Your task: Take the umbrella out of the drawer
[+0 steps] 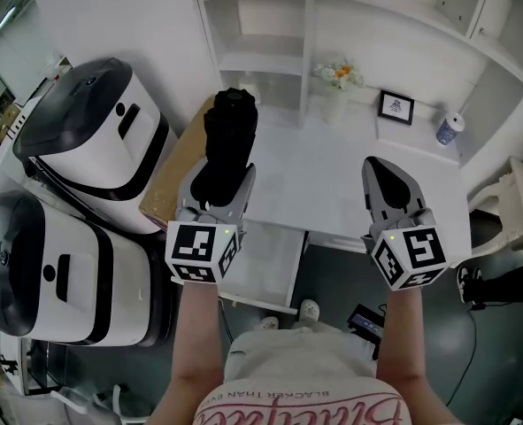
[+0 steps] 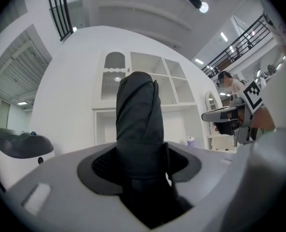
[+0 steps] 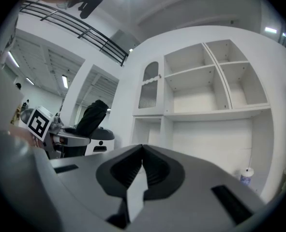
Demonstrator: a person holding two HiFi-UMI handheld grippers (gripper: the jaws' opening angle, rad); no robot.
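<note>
A black folded umbrella [image 1: 229, 144] stands upright between the jaws of my left gripper [image 1: 219, 180], which is shut on its lower part, above the white desk [image 1: 332, 184]. In the left gripper view the umbrella [image 2: 138, 122] fills the gap between the jaws and rises in front of the shelves. Below my hands the white drawer [image 1: 265, 268] is pulled open. My right gripper [image 1: 383, 171] is held level to the right, its jaws shut with nothing in them; the right gripper view shows the pads [image 3: 147, 166] meeting.
Two large white-and-black machines [image 1: 84, 135] stand at the left beside a cardboard box [image 1: 174, 171]. At the back of the desk are a flower vase [image 1: 336, 87], a small framed picture [image 1: 396, 106] and a patterned cup [image 1: 449, 128]. White shelves [image 1: 261, 34] rise behind.
</note>
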